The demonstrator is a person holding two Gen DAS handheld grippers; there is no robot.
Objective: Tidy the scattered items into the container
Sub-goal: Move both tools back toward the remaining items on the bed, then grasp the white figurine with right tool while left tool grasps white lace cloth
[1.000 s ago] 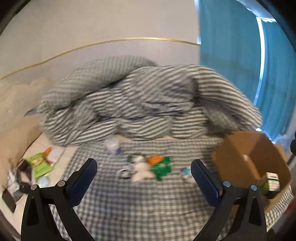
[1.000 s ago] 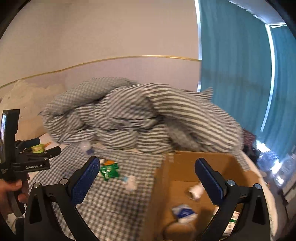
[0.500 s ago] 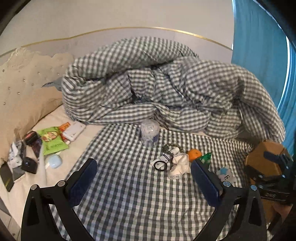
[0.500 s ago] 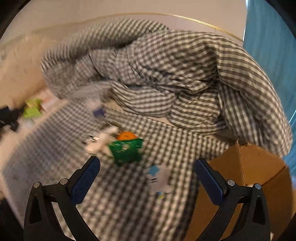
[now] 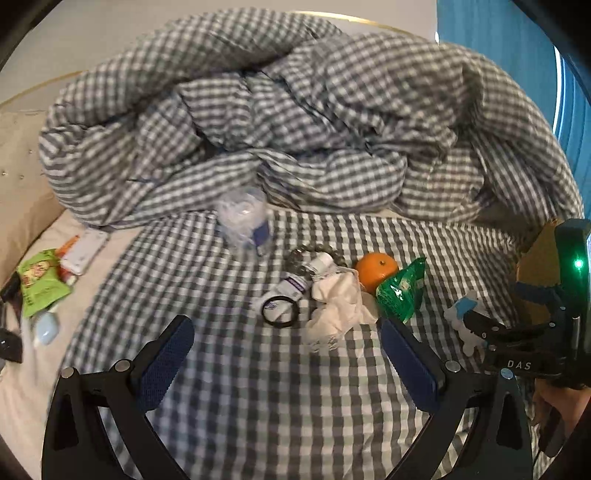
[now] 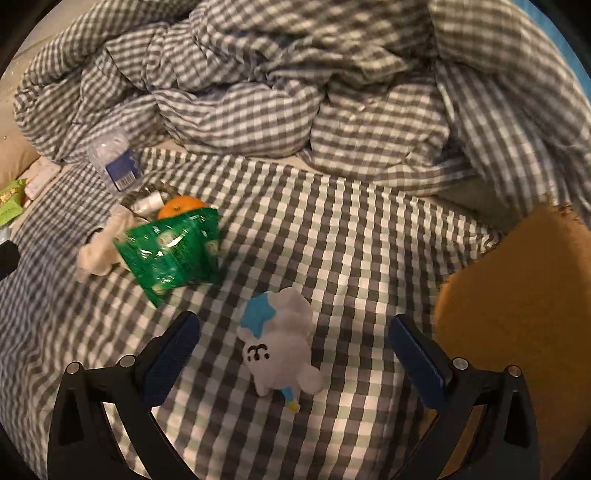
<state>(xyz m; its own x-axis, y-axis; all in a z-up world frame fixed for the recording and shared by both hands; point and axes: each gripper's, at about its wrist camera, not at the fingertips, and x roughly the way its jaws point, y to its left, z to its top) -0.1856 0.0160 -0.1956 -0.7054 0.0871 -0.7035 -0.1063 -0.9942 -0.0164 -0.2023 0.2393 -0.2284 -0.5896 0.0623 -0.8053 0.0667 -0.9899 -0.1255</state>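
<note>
Scattered items lie on the checked bedsheet: a clear plastic bottle (image 5: 243, 221), a small white tube (image 5: 299, 280), a black ring (image 5: 279, 316), crumpled tissue (image 5: 340, 306), an orange (image 5: 376, 271), a green snack bag (image 6: 170, 251) and a white-and-blue plush toy (image 6: 280, 343). My left gripper (image 5: 288, 362) is open and empty, hovering just in front of the ring and tissue. My right gripper (image 6: 295, 354) is open, its fingers either side of the plush toy and above it. The brown cardboard box (image 6: 524, 325) stands at the right.
A bunched checked duvet (image 5: 295, 122) fills the back of the bed. At the left edge lie a light green packet (image 5: 38, 284), a white packet (image 5: 85, 251) and a pale blue case (image 5: 46, 330). Blue curtains (image 5: 480, 18) hang at the far right.
Both grippers have dropped lower and closer to the sheet. The right one swung left from over the box onto the plush toy; the left one closed in on the ring and tissue.
</note>
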